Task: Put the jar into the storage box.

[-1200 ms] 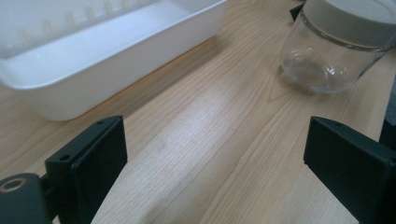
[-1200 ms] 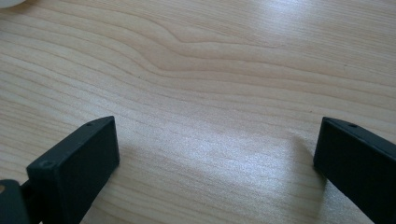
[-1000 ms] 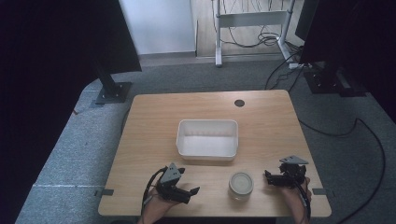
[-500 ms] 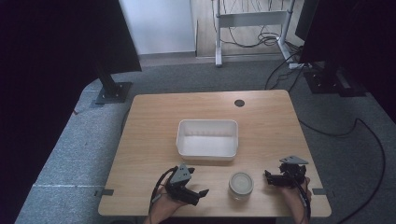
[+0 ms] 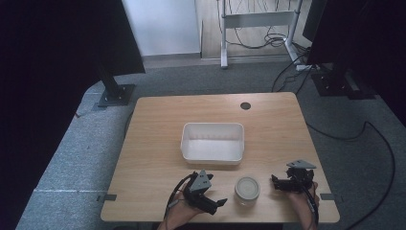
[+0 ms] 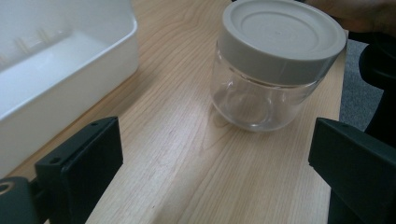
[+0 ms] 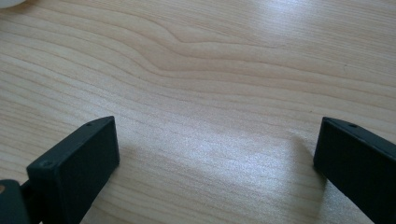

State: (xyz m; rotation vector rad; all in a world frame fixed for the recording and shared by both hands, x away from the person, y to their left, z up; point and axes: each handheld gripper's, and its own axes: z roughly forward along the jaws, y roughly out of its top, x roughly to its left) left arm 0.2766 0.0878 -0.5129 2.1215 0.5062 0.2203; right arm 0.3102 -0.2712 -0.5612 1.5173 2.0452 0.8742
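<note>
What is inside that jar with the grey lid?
Nothing shows through the clear wall of the jar: it looks empty. The lid covers the top, so the rim beneath it is hidden.

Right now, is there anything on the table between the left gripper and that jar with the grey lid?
No. In the left gripper view, only bare wood lies between the open left gripper and the jar. The white tub sits off to one side.

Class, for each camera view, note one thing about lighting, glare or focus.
High view: dark surrounds left and right, the table evenly lit, the jar small and soft. Left gripper view: the jar fairly sharp, window-like glints in its glass, the white tray washed out. Right gripper view: a pale sheen on the wood grain, the near jaws blurred.
</note>
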